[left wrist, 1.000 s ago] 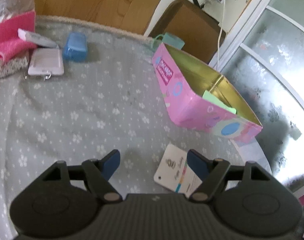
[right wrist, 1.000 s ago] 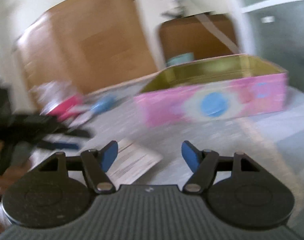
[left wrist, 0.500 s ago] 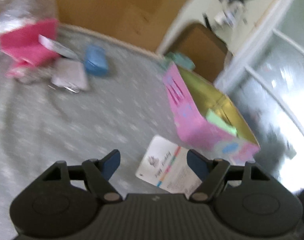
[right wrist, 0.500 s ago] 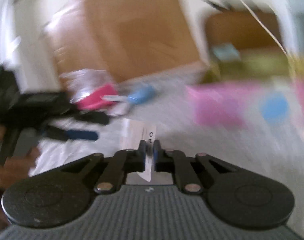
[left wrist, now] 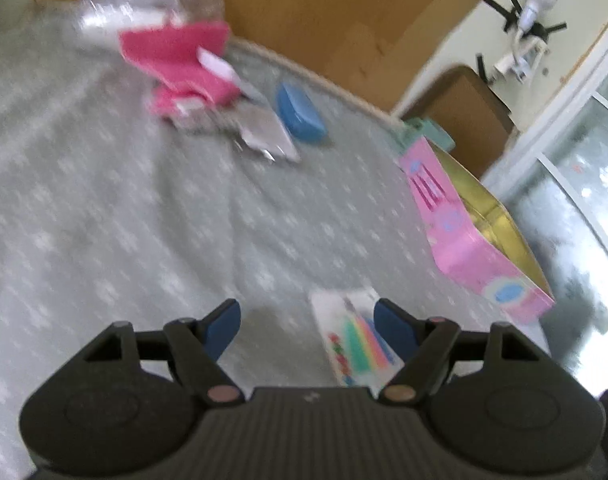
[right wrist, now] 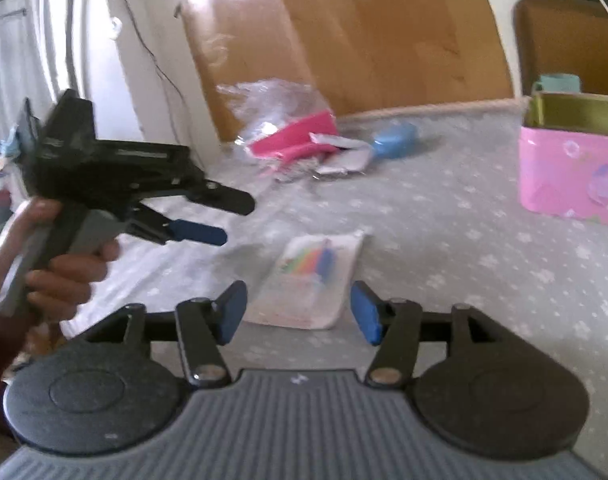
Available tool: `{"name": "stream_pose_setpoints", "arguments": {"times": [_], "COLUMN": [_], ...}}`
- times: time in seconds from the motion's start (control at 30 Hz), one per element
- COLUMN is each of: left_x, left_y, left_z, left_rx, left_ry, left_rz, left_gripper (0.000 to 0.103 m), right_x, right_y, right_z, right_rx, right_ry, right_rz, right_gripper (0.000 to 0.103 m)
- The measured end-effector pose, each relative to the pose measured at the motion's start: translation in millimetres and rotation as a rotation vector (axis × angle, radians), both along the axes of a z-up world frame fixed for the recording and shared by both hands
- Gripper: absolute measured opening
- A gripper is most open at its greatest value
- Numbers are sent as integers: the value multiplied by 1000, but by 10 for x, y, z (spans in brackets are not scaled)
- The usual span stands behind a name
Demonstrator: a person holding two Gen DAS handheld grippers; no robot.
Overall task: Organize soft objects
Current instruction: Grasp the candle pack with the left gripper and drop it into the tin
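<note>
A flat white packet with rainbow stripes (right wrist: pixel 309 276) lies on the grey flowered cloth (right wrist: pixel 444 216), just beyond my open right gripper (right wrist: pixel 298 310). It also shows in the left wrist view (left wrist: pixel 354 336), by the right finger of my open, empty left gripper (left wrist: pixel 306 322). The left gripper shows in the right wrist view (right wrist: pixel 200 216), held above the cloth at left. A pink box with a gold inside (left wrist: pixel 470 236) stands at right. A pink cloth (left wrist: pixel 180 60), a blue case (left wrist: pixel 302 114) and a silver pouch (left wrist: pixel 264 136) lie far back.
A crumpled clear plastic bag (right wrist: pixel 272 98) lies behind the pink cloth. A tall cardboard panel (right wrist: pixel 368 36) leans at the back. A teal cup (right wrist: pixel 558 84) stands behind the pink box (right wrist: pixel 572 168). A glass door (left wrist: pixel 584 152) is at right.
My right gripper shut on the packet half a second ago; it is open now, with the packet flat on the cloth, striped side up. The left gripper has swung left.
</note>
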State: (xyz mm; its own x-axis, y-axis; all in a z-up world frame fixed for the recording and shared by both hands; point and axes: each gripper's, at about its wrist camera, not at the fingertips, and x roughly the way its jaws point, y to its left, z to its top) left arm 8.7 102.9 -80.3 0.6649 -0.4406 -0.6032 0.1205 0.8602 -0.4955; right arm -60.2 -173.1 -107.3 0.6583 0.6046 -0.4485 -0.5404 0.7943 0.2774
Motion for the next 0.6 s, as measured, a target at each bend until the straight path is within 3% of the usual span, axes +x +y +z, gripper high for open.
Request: {"name": "stream_pose_setpoints", "arguments": {"times": [0.1, 0.17, 0.2, 0.23, 0.3, 0.37, 0.5, 0.53, 0.57, 0.6], "left_x": [-6, -6, -34, -54, -83, -94, -28, -4, 29, 60], "left_y": [-115, -295, -370, -461, -566, -602, -637, -706, -790, -897], "left_z": [-106, -163, -164, -168, -193, -181, -64, 24, 118, 211], "left_rx": [-42, -39, -18, 4, 0, 10, -86, -77, -64, -50], "left_ry": [40, 55, 27, 6, -16, -30, -29, -55, -83, -112], "left_rz": [-82, -149, -159, -181, -204, -187, -228, -245, -267, -279], "left_gripper": [79, 87, 85, 85, 82, 71, 70, 70, 70, 70], "right_x": [11, -60, -109, -139, -157, -169, -146, -131, -100, -68], "right_y": [119, 252, 307, 362, 343, 257, 79, 26, -31, -106], "right_z": [-89, -102, -120, -129, -126, -114, 28, 89, 153, 219], "right_rx": [-70, -176, -223, -242, -230, -212, -184, -185, -193, -199], "right_ry": [4, -77, -118, -144, -146, -145, -214, -239, -265, -286], "right_rz": [9, 28, 36, 38, 17, -18, -115, -141, -164, -190], "right_gripper": [66, 66, 58, 58, 57, 56, 55, 52, 39, 39]}}
